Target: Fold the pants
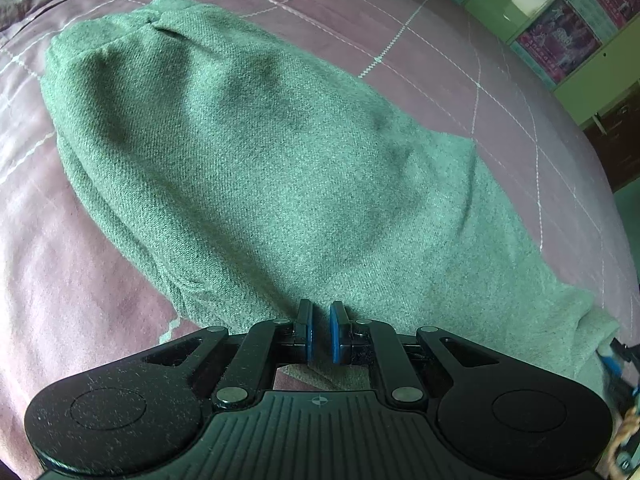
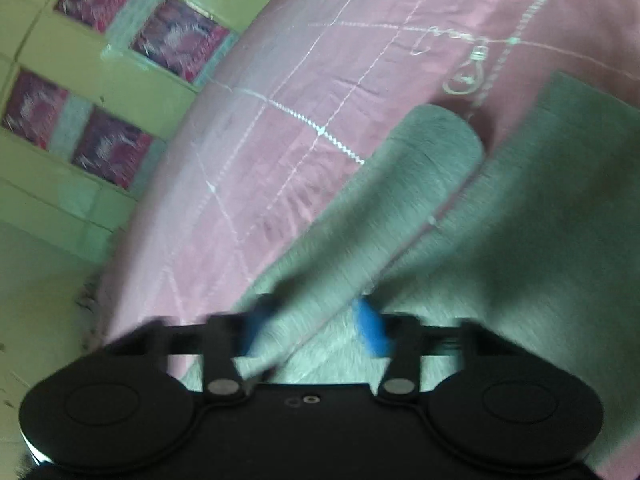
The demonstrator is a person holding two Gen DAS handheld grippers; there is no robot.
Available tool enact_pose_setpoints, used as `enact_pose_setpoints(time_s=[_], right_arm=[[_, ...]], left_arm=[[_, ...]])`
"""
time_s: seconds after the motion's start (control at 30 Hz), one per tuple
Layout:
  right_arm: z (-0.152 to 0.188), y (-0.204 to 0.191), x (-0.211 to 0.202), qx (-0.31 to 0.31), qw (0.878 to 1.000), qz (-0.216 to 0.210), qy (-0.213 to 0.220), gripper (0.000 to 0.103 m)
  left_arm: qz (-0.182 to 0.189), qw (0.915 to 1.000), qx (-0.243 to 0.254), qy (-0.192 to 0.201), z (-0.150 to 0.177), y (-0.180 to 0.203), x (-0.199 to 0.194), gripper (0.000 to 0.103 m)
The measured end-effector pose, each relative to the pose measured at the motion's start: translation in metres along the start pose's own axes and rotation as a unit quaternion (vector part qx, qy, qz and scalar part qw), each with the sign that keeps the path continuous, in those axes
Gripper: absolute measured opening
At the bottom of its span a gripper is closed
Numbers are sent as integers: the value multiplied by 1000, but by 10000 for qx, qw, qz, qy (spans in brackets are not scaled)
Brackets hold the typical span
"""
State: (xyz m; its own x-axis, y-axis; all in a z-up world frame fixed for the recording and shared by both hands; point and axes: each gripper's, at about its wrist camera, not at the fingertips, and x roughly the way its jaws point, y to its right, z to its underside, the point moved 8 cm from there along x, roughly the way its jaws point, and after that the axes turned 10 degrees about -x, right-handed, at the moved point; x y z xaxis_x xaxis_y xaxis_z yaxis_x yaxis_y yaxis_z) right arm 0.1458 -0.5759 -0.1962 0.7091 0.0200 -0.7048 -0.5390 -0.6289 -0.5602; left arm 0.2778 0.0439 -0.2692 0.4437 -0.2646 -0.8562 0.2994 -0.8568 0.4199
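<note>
Grey-green pants (image 1: 260,160) lie on a pink bedspread (image 1: 60,280), stretching away from my left gripper (image 1: 321,332). Its blue pads stand close together with a narrow gap, at the near edge of the cloth; no cloth shows between them. In the blurred right wrist view, my right gripper (image 2: 316,328) is open, its blue pads (image 2: 372,332) wide apart with a raised fold of the pants (image 2: 400,184) running between them. More of the pants (image 2: 540,220) lies flat to the right. The right gripper also shows at the left wrist view's right edge (image 1: 616,360), by the pants' corner.
The pink bedspread (image 2: 320,60) has white stitched lines and an embroidered bulb motif (image 2: 466,74). A green cupboard with pink patterned panels (image 2: 100,80) stands beyond the bed's edge; it also shows in the left wrist view (image 1: 560,20).
</note>
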Motion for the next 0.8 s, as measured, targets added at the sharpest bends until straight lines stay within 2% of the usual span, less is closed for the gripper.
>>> enact_pose_setpoints(time_s=[0.07, 0.2, 0.33, 0.37, 0.43, 0.53, 0.57, 0.63, 0.7, 0.8], right_arm=[[-5, -6, 3, -62, 10000, 61, 6, 6], [-22, -32, -36, -956, 9936, 293, 532, 5], [-30, -36, -96, -1602, 9830, 521, 730, 5], [-30, -35, -102, -1694, 9818, 592, 621, 6], [-27, -25, -93, -1950, 9754, 1007, 207, 8], [-13, 2, -63, -2073, 9634, 1654, -391, 23], [-10, 8, -59, -1953, 9660, 1638, -438, 26], [-6, 16, -67, -1623, 9769, 1369, -245, 30], [2, 11, -75, -1536, 9815, 1127, -196, 30], [29, -2, -86, -1496, 9859, 637, -406, 30]], left_arm=[[27, 10000, -2, -10, -1, -1, 0, 10], [61, 10000, 26, -27, -1, -2, -1, 10], [106, 9999, 20, -33, -1, -2, -2, 10], [107, 9999, 39, -29, -1, -2, -2, 10], [92, 9999, 76, -26, -1, -2, -1, 10], [102, 9999, 16, -15, 0, -2, -2, 10], [97, 10000, 0, -12, 0, -2, -2, 10], [61, 10000, 10, 5, 1, -1, -2, 10], [23, 10000, 70, 36, 2, 1, -2, 10], [11, 9999, 127, 90, 5, 3, -2, 10]])
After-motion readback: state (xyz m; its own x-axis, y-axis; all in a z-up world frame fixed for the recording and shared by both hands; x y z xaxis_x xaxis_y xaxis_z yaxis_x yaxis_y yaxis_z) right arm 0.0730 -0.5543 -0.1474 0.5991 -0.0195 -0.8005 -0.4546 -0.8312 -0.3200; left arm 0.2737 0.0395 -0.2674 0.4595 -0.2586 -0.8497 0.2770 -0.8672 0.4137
